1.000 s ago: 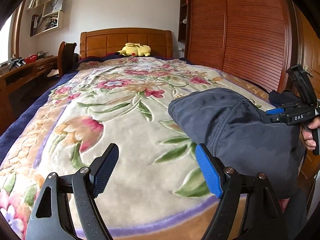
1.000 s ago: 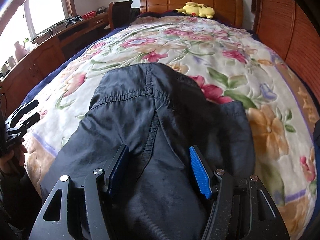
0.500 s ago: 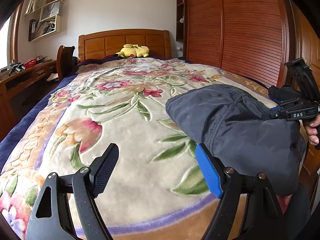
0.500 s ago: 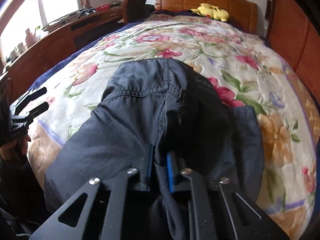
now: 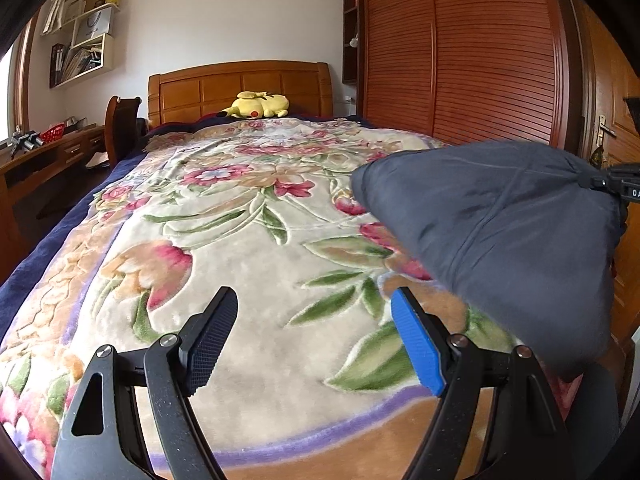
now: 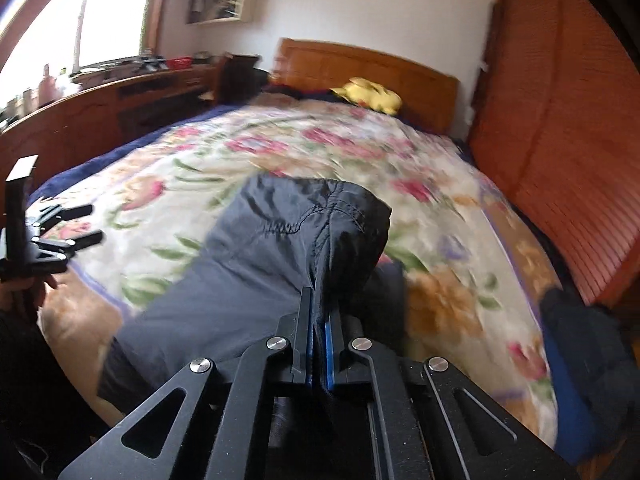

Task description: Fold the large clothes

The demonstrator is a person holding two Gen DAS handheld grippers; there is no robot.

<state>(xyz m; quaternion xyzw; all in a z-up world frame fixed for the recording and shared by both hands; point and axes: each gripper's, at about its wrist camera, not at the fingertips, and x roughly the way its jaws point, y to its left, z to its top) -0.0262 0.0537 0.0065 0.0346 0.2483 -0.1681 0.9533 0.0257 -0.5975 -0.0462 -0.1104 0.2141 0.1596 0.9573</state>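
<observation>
Where legible | right gripper body reads "D" | clamps garment

The right gripper has clamped the dark garment, lifting it.

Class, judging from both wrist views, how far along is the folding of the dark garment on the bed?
Done: the right tongs are shut on a bunched ridge of the dark garment. In hand: it is raised off the floral blanket. Left: no flat fold shows, and the left tongs hang open and empty.
</observation>
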